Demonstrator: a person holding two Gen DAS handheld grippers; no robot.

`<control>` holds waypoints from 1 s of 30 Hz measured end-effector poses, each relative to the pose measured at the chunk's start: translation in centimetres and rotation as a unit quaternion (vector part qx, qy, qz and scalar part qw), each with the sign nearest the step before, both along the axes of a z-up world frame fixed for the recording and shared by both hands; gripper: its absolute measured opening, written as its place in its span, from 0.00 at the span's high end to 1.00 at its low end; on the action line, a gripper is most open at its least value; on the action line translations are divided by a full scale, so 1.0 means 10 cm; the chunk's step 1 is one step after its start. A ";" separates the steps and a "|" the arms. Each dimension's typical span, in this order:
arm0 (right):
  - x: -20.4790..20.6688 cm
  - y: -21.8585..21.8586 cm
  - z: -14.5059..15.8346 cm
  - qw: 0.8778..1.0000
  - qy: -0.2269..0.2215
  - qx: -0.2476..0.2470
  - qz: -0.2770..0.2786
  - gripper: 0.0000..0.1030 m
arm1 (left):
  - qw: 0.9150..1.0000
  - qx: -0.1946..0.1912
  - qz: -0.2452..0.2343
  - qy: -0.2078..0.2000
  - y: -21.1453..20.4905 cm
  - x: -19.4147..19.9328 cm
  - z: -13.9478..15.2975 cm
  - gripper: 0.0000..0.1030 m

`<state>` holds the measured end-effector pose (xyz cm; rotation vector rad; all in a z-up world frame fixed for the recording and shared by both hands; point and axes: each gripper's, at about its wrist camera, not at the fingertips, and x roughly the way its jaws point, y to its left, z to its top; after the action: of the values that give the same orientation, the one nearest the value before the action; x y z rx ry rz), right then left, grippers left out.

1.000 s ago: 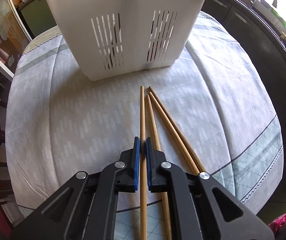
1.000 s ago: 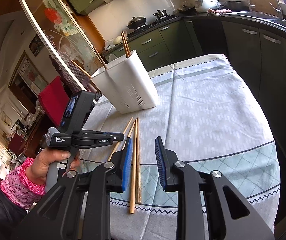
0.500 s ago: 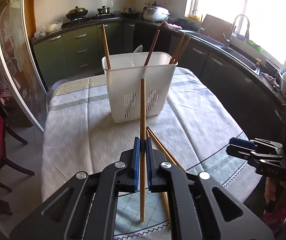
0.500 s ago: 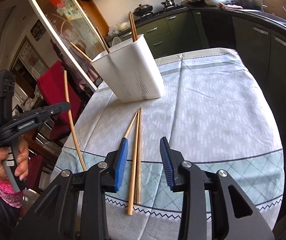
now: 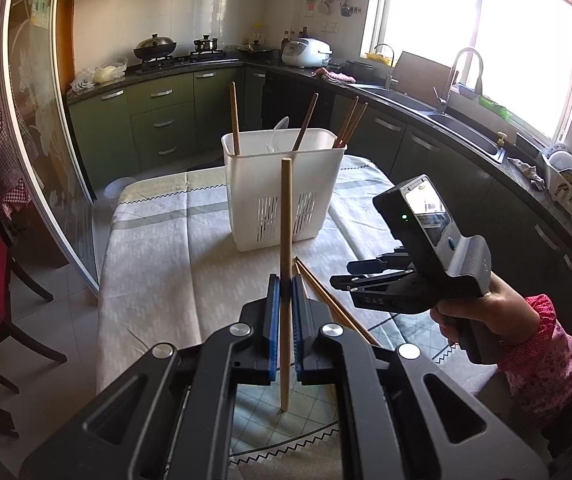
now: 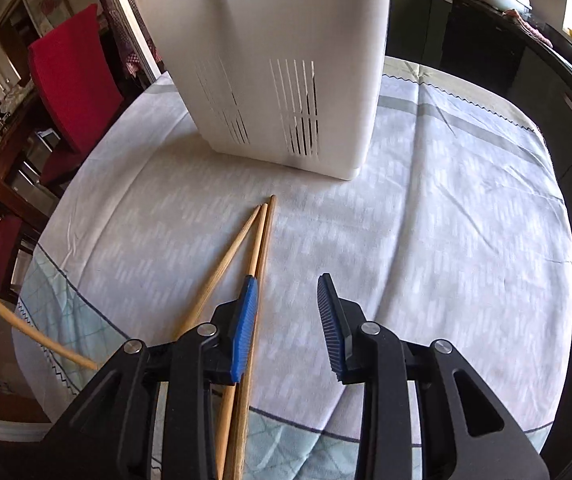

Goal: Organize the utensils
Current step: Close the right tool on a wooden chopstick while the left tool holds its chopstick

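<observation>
My left gripper (image 5: 285,292) is shut on a wooden chopstick (image 5: 286,216) and holds it upright above the table, in front of the white slotted utensil holder (image 5: 282,196). The holder has several chopsticks and a spoon in it. My right gripper (image 6: 288,296) is open and low over the tablecloth. Its left finger (image 6: 246,320) lies over the two chopsticks (image 6: 260,240) on the cloth, just short of the holder (image 6: 286,60). The held chopstick shows at the left edge of the right wrist view (image 6: 18,324). The right gripper also shows in the left wrist view (image 5: 370,280).
The table has a pale patterned cloth (image 6: 446,220) with edges close on all sides. A red chair (image 6: 74,68) stands at the left of the table. Dark green kitchen cabinets (image 5: 158,120) and a sink counter (image 5: 426,100) run behind and to the right.
My left gripper has lifted one chopstick off the table and raised it upright. My right gripper has dropped down and forward over the two remaining chopsticks, still open.
</observation>
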<state>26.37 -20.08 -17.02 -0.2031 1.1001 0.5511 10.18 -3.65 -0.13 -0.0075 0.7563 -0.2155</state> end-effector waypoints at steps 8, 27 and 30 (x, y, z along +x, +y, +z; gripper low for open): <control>0.09 0.12 -0.08 1.000 0.012 -0.006 0.008 0.70 | 1.000 -0.001 -0.005 -0.001 0.00 0.00 -0.01 0.95; 0.09 0.45 -0.18 0.998 0.017 -0.062 0.027 0.77 | 1.000 0.000 -0.006 -0.001 0.04 0.00 -0.02 0.94; 0.09 0.56 -0.19 0.997 0.014 -0.067 0.031 0.85 | 1.000 0.000 -0.007 -0.001 0.04 0.00 -0.02 0.94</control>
<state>27.30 -14.49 -18.89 -0.3484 1.1618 0.5373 10.19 -3.26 -0.29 -0.0029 0.7548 -0.2281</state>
